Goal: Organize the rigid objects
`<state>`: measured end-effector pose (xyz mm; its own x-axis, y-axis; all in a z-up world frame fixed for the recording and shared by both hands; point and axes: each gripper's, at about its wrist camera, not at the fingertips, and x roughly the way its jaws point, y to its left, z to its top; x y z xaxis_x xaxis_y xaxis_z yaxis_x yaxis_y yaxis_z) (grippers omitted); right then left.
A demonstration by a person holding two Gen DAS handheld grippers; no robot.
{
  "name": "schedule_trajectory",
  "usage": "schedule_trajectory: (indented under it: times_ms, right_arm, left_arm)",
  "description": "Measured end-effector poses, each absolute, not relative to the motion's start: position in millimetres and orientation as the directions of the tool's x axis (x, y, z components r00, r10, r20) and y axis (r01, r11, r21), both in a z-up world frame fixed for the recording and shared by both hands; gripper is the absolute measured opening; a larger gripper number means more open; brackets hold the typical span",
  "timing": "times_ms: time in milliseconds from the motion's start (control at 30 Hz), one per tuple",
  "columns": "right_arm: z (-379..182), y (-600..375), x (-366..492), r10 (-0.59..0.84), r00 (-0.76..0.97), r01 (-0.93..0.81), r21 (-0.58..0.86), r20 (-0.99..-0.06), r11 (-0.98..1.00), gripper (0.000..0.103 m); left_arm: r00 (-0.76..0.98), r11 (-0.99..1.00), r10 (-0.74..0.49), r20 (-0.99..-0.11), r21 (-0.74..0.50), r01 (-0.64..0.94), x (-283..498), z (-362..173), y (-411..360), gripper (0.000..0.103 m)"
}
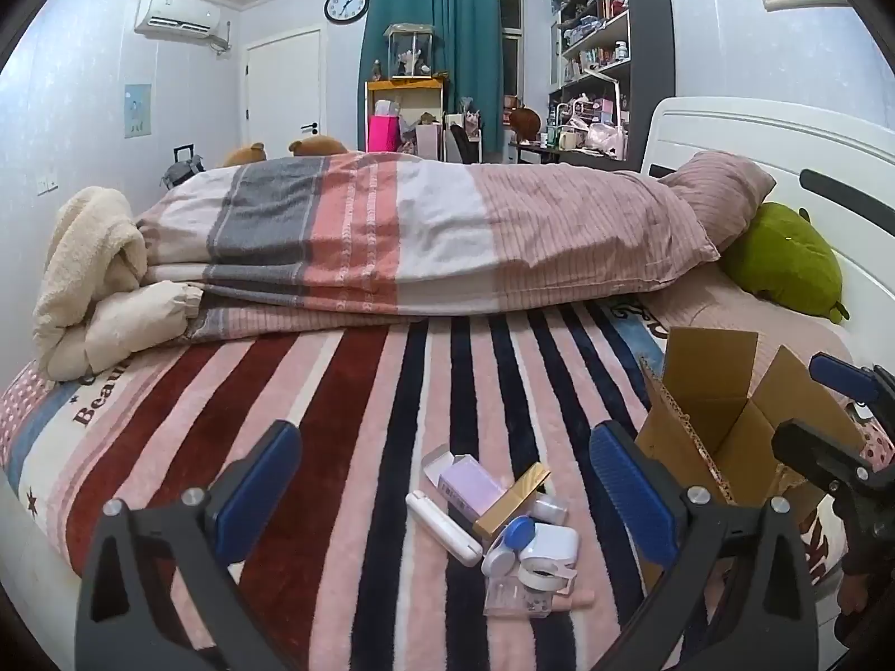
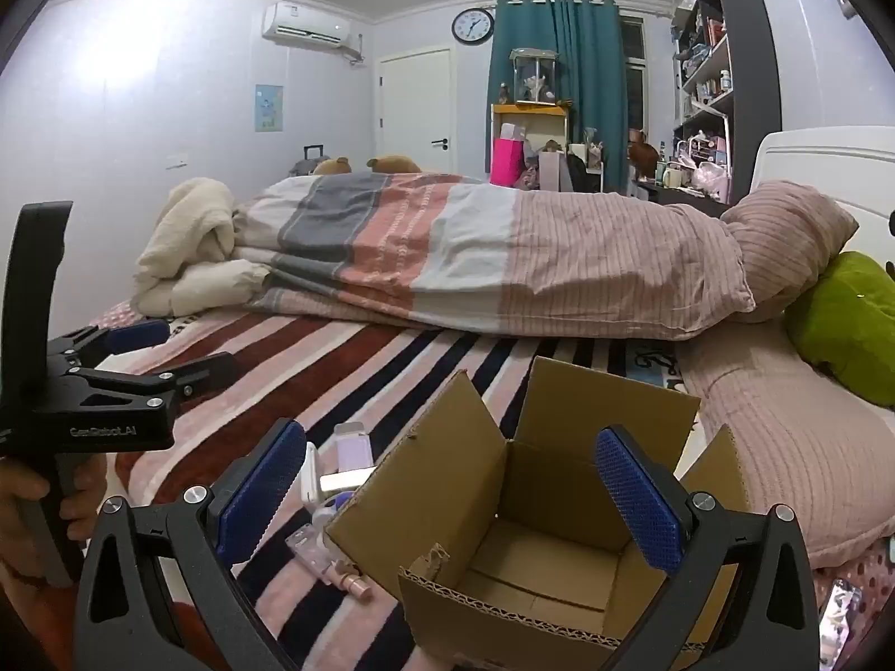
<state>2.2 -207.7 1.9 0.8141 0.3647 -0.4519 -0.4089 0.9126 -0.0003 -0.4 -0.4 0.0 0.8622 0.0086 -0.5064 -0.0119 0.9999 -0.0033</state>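
A pile of small rigid items lies on the striped blanket point(image 1: 347, 425): a purple box point(image 1: 470, 482), a gold box point(image 1: 513, 497), a white stick case point(image 1: 442, 528), a blue-and-white lens case point(image 1: 503, 545), a white device point(image 1: 555, 542), a tape roll point(image 1: 541, 573) and a clear case point(image 1: 514, 598). My left gripper point(image 1: 442, 489) hovers open just above and before the pile, holding nothing. An open, empty cardboard box point(image 2: 548, 565) stands right of the pile. My right gripper point(image 2: 447, 497) is open over the box's near-left flap. A hand point(image 2: 28, 495) holds the left gripper point(image 2: 173, 349).
A folded striped duvet point(image 1: 425, 235) lies across the bed behind the work area, with a cream blanket point(image 1: 95, 274) on the left. At the right are a pink pillow point(image 2: 794, 447), a green plush point(image 2: 850, 324) and the white headboard point(image 1: 783, 140). A shiny packet point(image 2: 839, 609) lies right of the box.
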Motion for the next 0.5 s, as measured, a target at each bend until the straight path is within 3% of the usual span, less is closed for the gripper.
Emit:
schedule_trajectory:
  times_ms: [500]
  right_arm:
    - [0.1, -211.2, 1.0, 0.366, 0.813, -0.404, 0.014, -0.454, 0.915, 0.103]
  left_arm:
    - [0.859, 1.000, 0.001, -0.511, -0.014, -0.009, -0.9, 0.0, -0.1, 0.103]
